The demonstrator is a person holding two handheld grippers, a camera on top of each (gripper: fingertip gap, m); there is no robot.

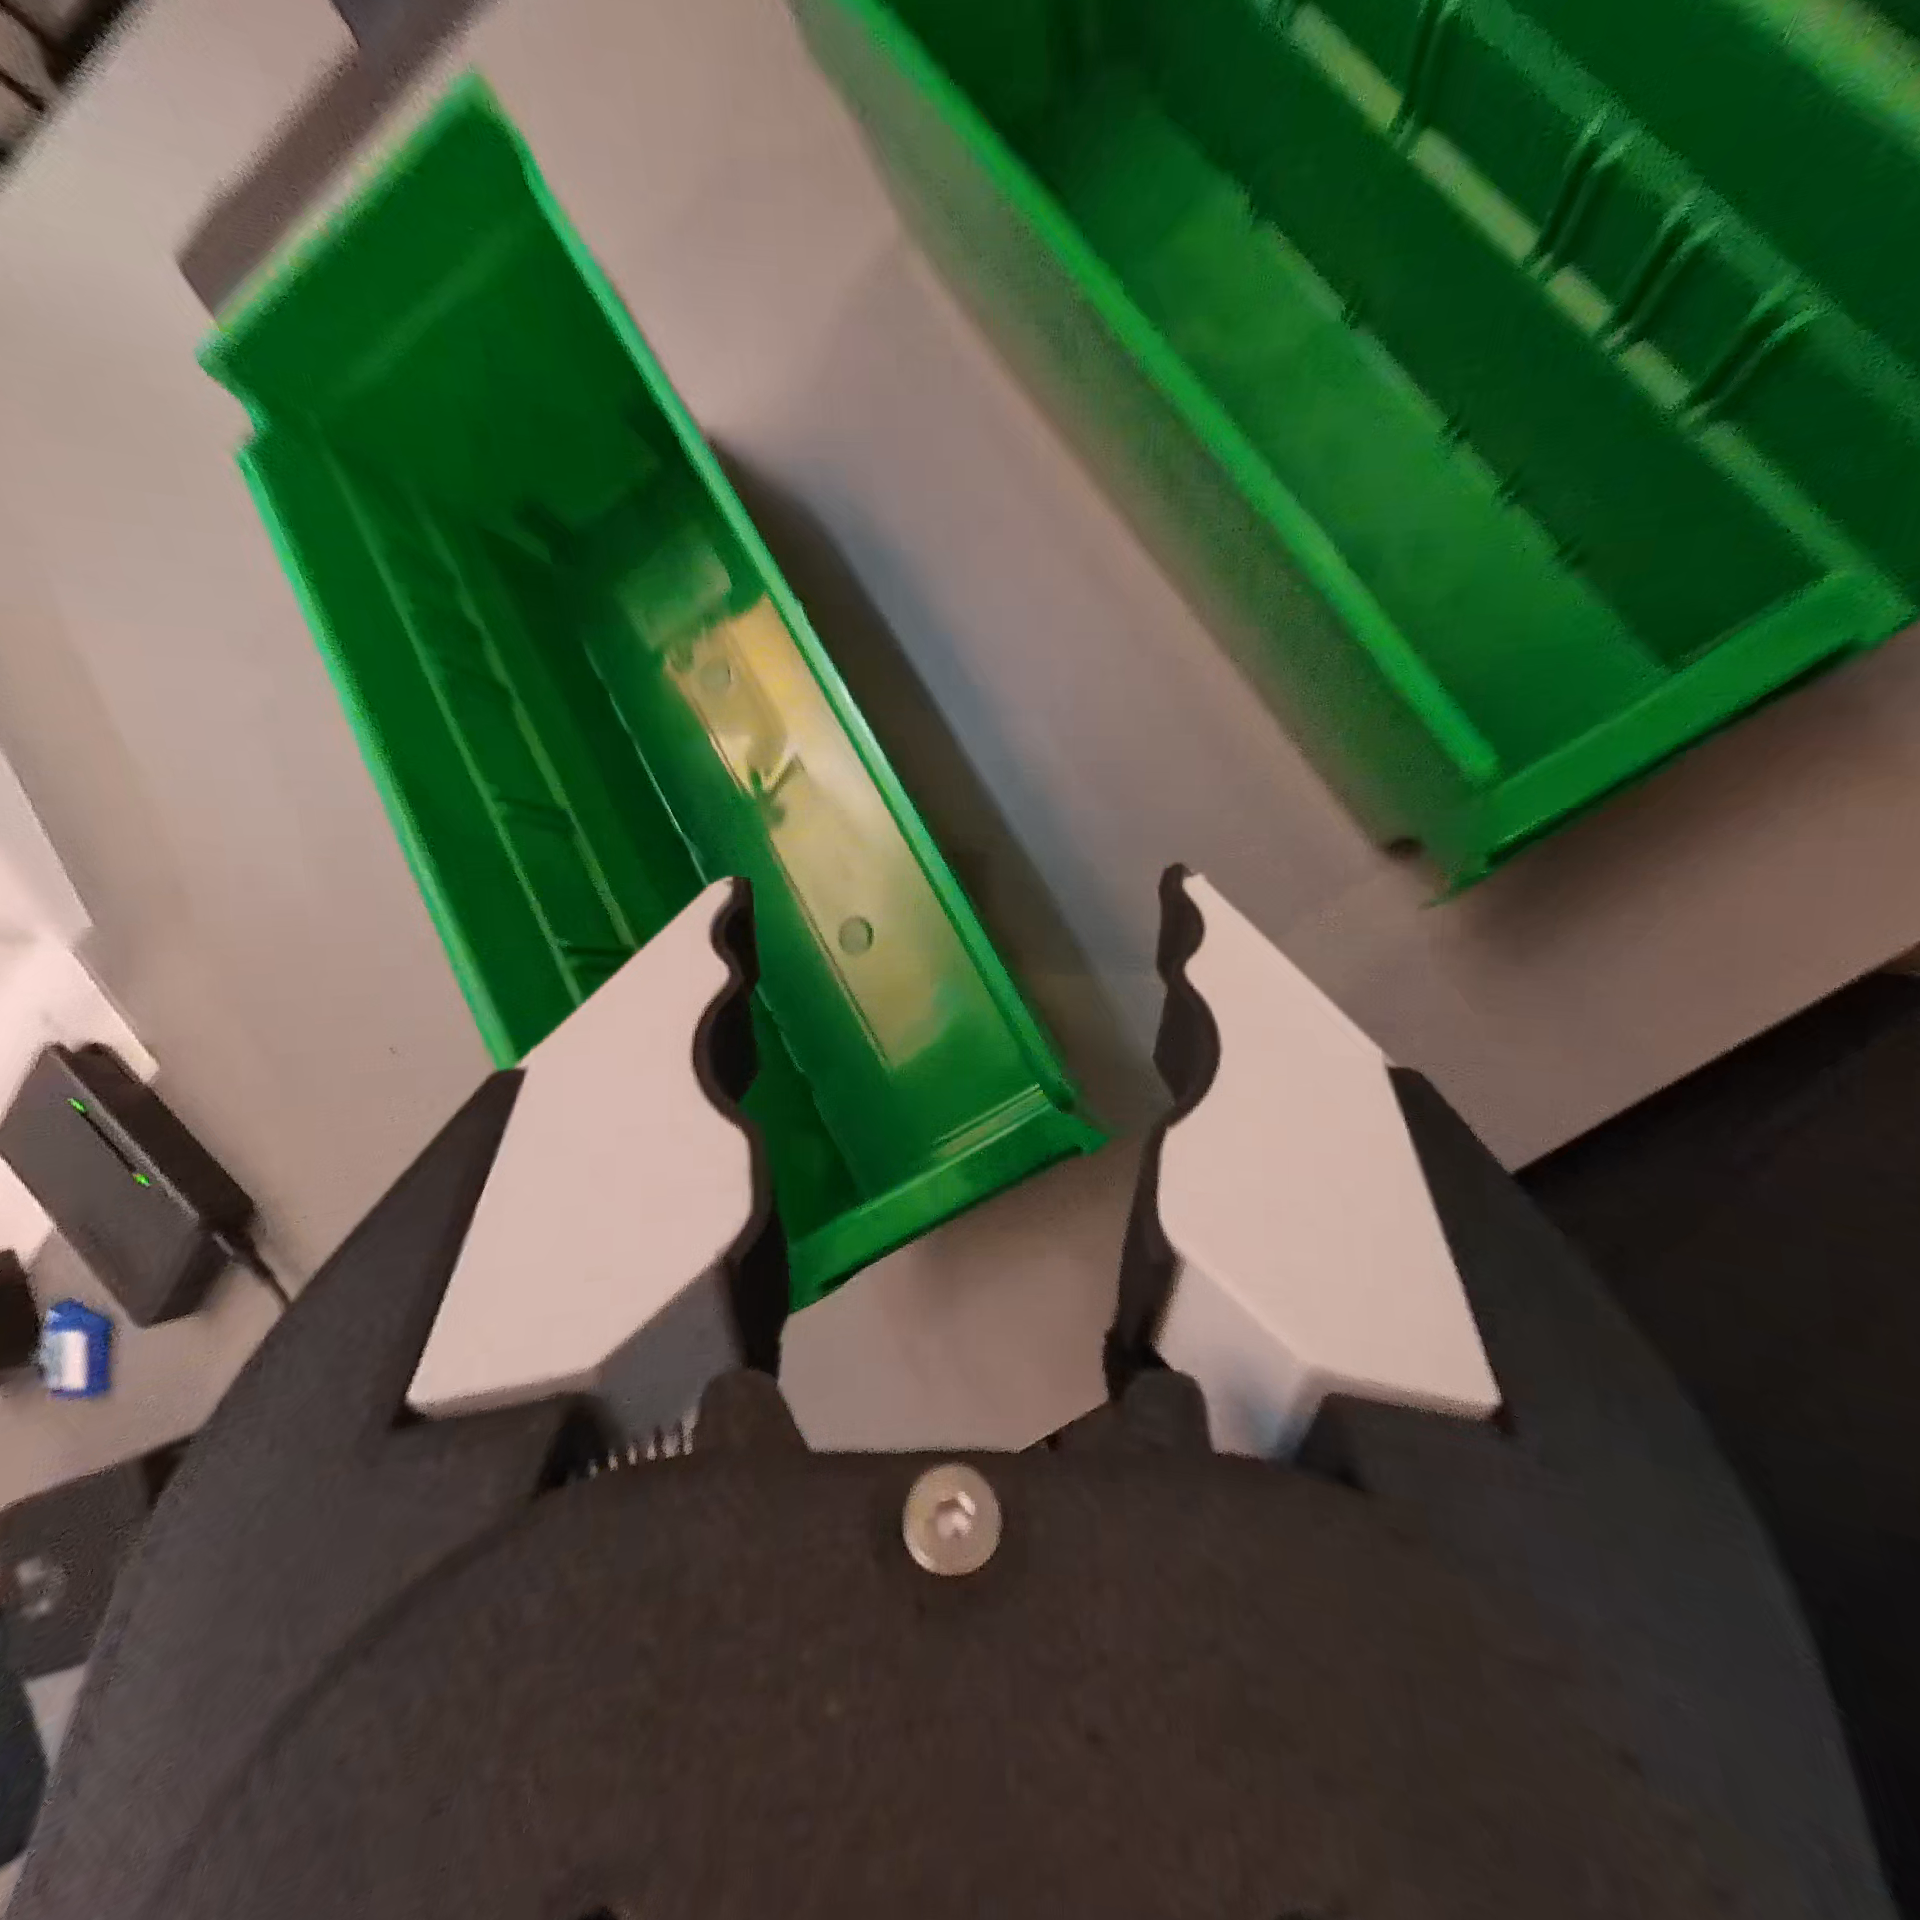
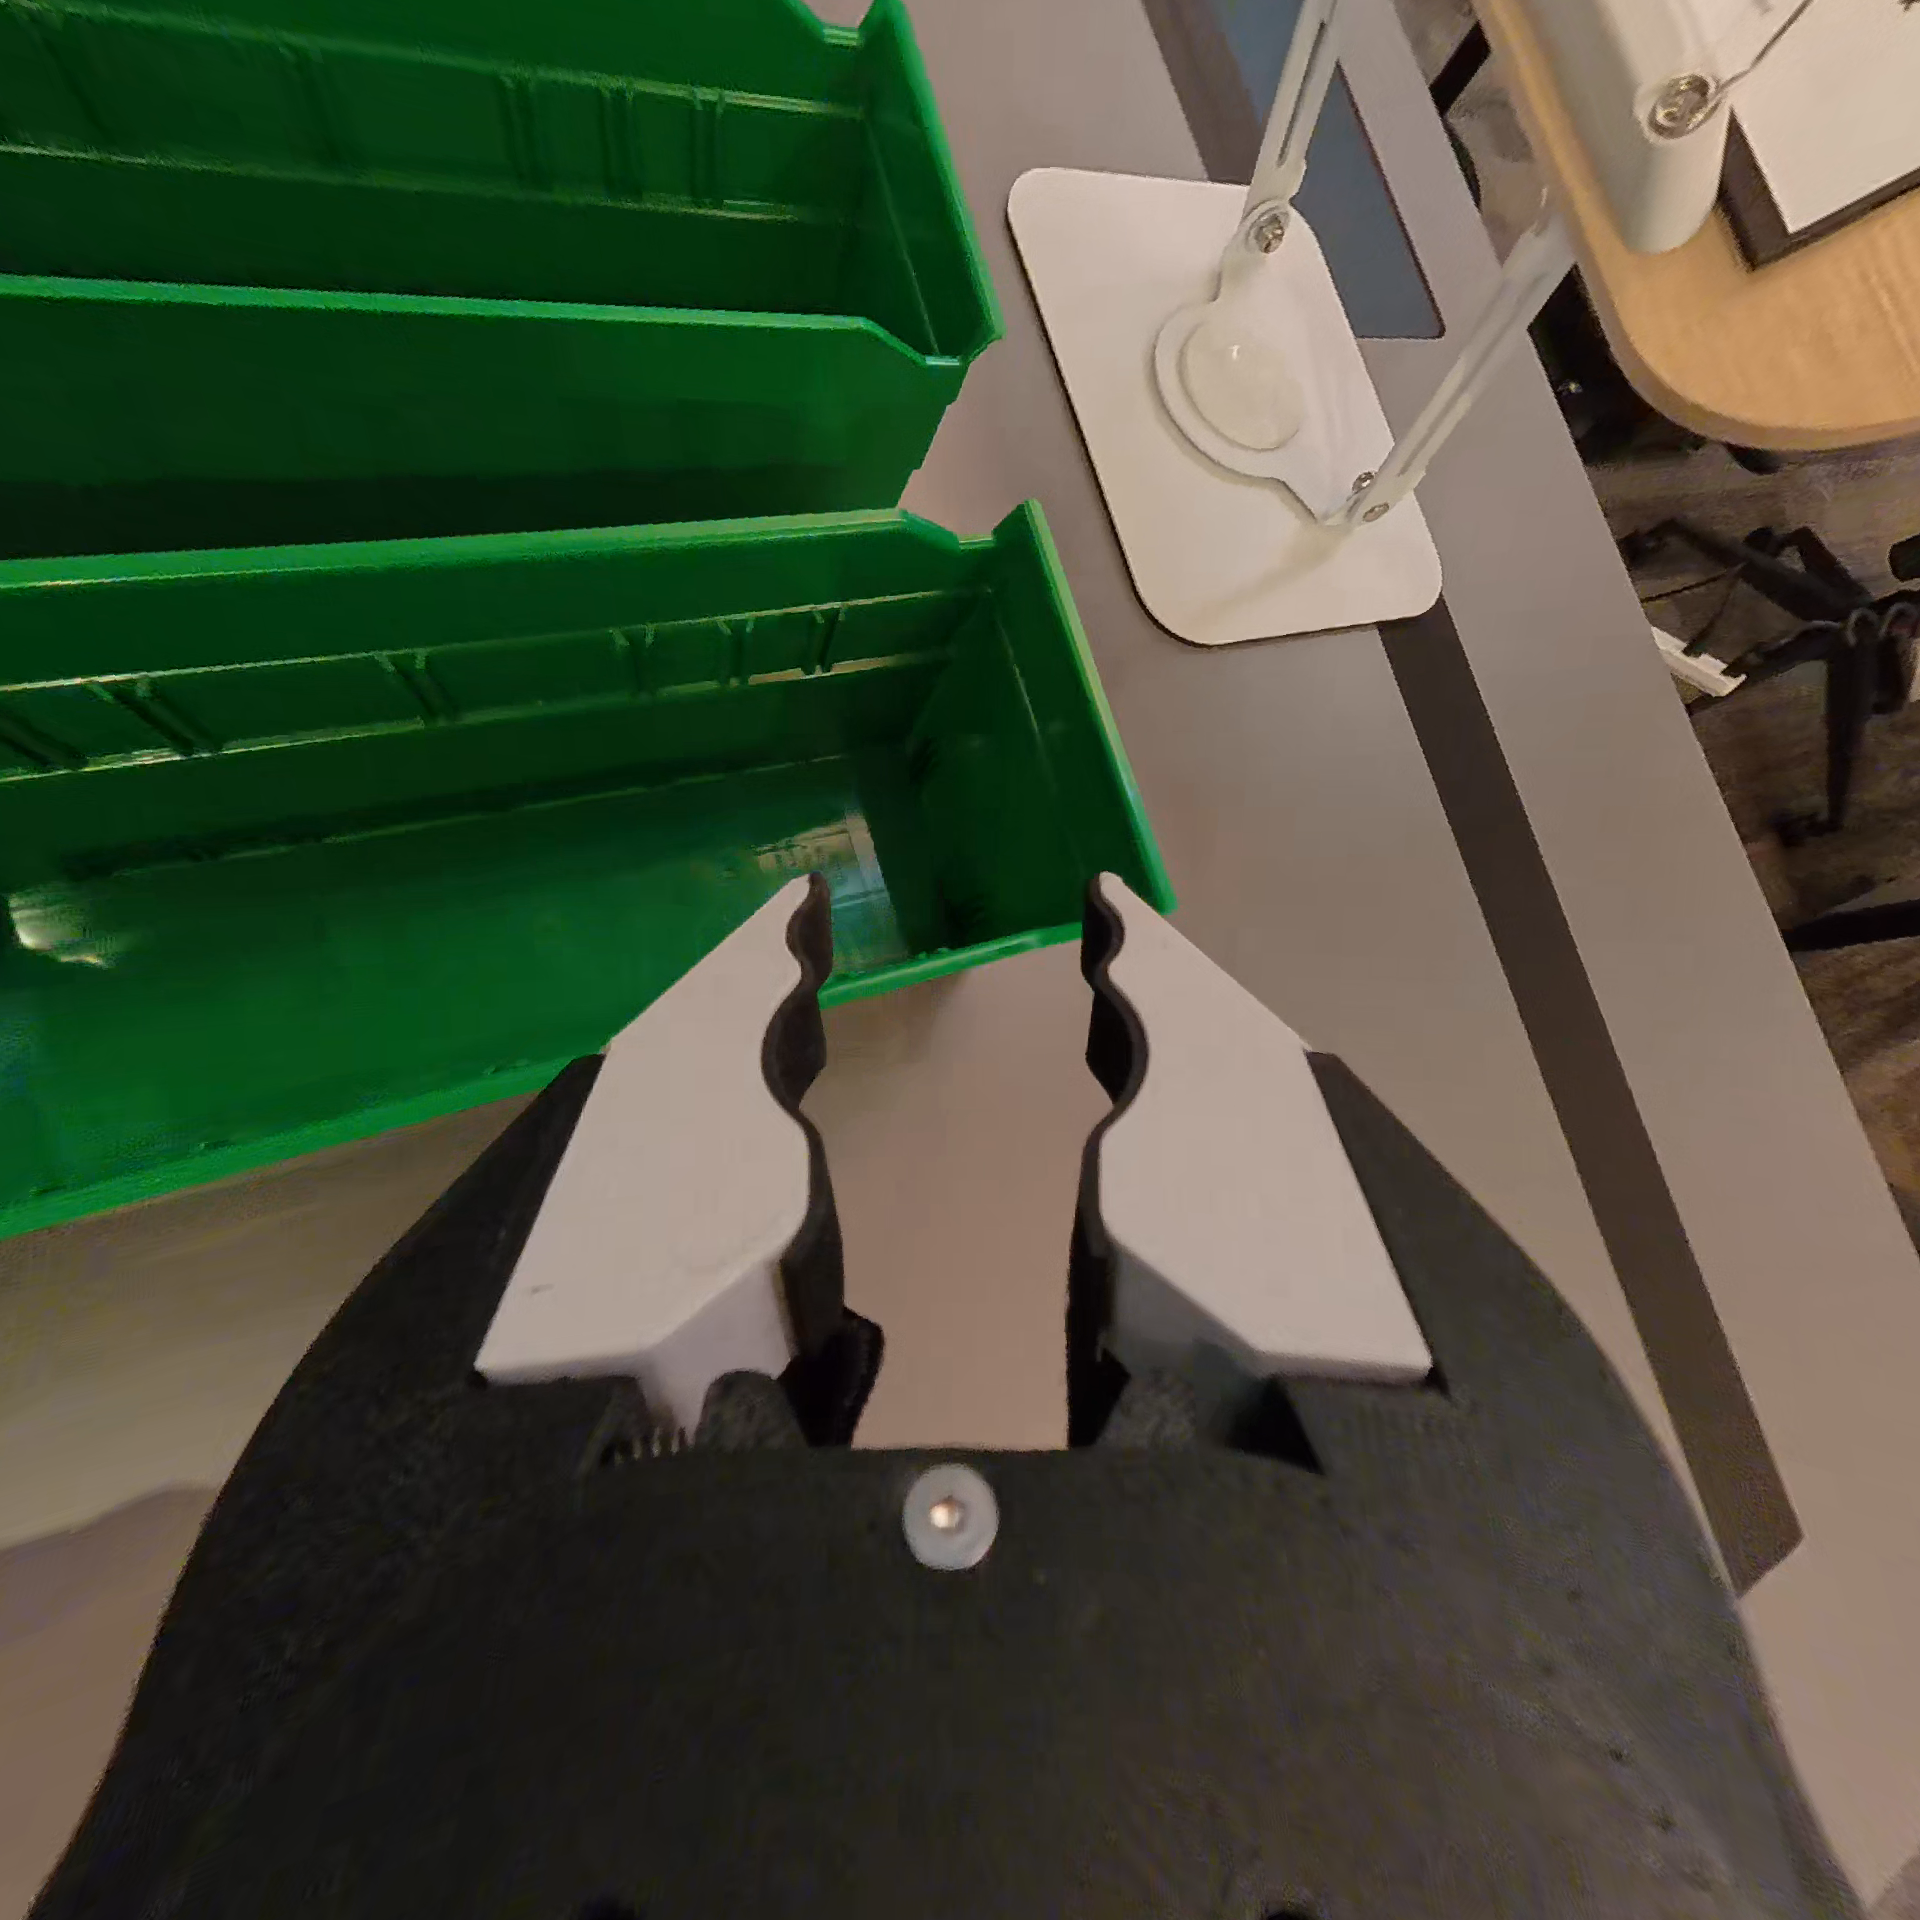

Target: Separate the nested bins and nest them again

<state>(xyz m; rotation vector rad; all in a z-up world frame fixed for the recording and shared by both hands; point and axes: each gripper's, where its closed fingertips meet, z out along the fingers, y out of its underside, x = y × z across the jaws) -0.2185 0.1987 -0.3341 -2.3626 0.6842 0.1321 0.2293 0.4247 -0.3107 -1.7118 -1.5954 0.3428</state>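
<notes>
Bins apart on grey table (image 2: 1226, 831). Your left gripper (image 1: 956, 894) wide open, empty, over near end of narrow bin (image 1: 582, 644). Right gripper (image 2: 951, 894) part open, empty, at corner of near bin (image 2: 499, 810); far bin (image 2: 436, 249) beside it. Likely lining up for re-nest.

Grey table (image 2: 1247, 831): green bins (image 2: 468, 935), lamp base (image 2: 1122, 416)

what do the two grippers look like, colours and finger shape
Left gripper and right gripper look alike: rough matte black bodies, pale grey wedge-shaped fingers lined with wavy black pads, and a silver screw at the centre. No cables or sleeves show.
</notes>
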